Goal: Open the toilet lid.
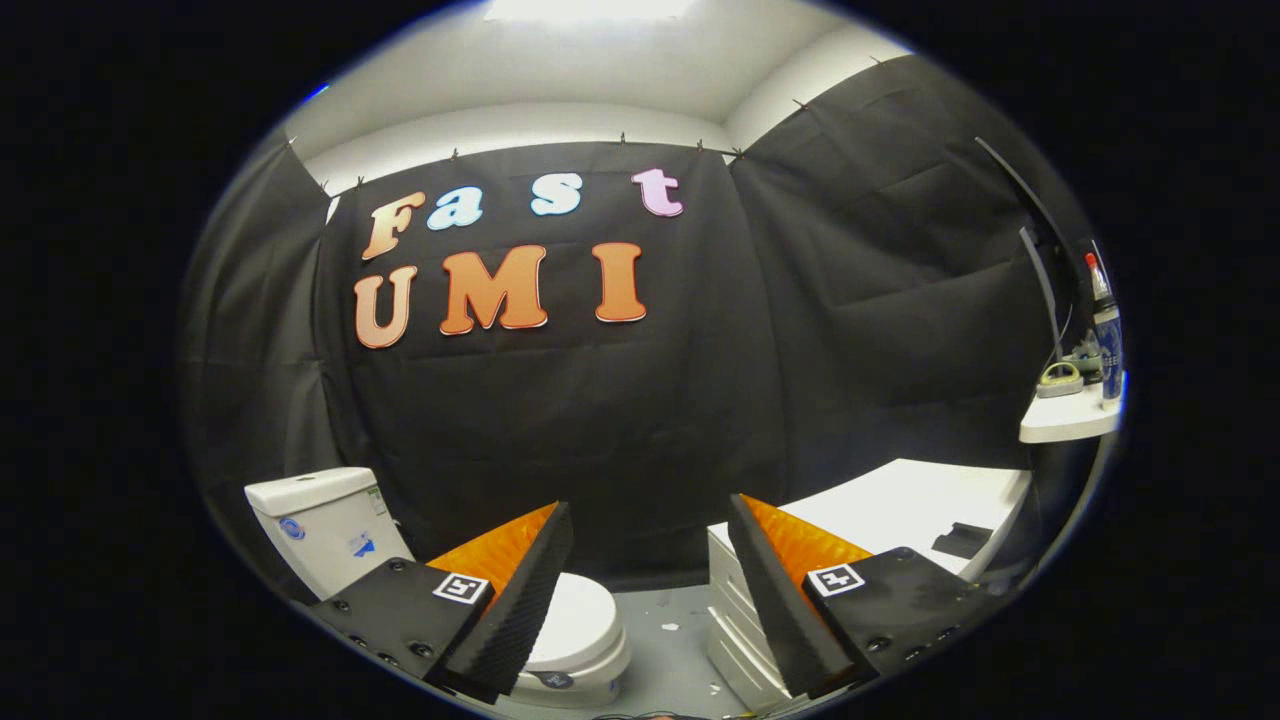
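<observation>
While held high above the floor, fingers spread wide, gripping nothing: gripper [650, 590]. Left of the toilet lid, upright against the booth wall: white cistern [325, 530]. Toilet lid [575, 620], white, closed flat, low and partly behind the left finger [510, 600]; long axis running from cistern toward the gripper; judged a downward, leftward reach. Right of the lid: grey floor [670, 640], then white drawer cabinet [900, 510]. Far right of the lid: shelf [1065, 420] with spray can [1107, 345].
</observation>
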Action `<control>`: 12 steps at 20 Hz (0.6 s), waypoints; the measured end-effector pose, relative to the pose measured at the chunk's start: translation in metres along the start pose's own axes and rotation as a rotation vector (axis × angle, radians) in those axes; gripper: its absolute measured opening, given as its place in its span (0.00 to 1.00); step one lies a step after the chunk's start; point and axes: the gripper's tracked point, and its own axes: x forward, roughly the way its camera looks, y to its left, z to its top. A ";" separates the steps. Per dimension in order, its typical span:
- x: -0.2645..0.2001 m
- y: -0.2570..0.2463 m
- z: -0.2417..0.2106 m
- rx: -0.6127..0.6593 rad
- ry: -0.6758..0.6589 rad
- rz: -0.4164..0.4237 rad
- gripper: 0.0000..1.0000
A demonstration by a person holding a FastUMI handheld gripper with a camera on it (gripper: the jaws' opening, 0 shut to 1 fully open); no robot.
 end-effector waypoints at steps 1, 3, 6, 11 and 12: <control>0.008 0.006 -0.001 0.008 0.008 0.009 1.00; 0.022 0.027 -0.014 0.039 0.045 0.066 0.99; 0.043 0.054 -0.052 0.150 0.139 0.119 0.97; 0.066 0.086 -0.119 0.291 0.246 0.141 0.97; 0.068 0.094 -0.140 0.295 0.280 0.144 0.97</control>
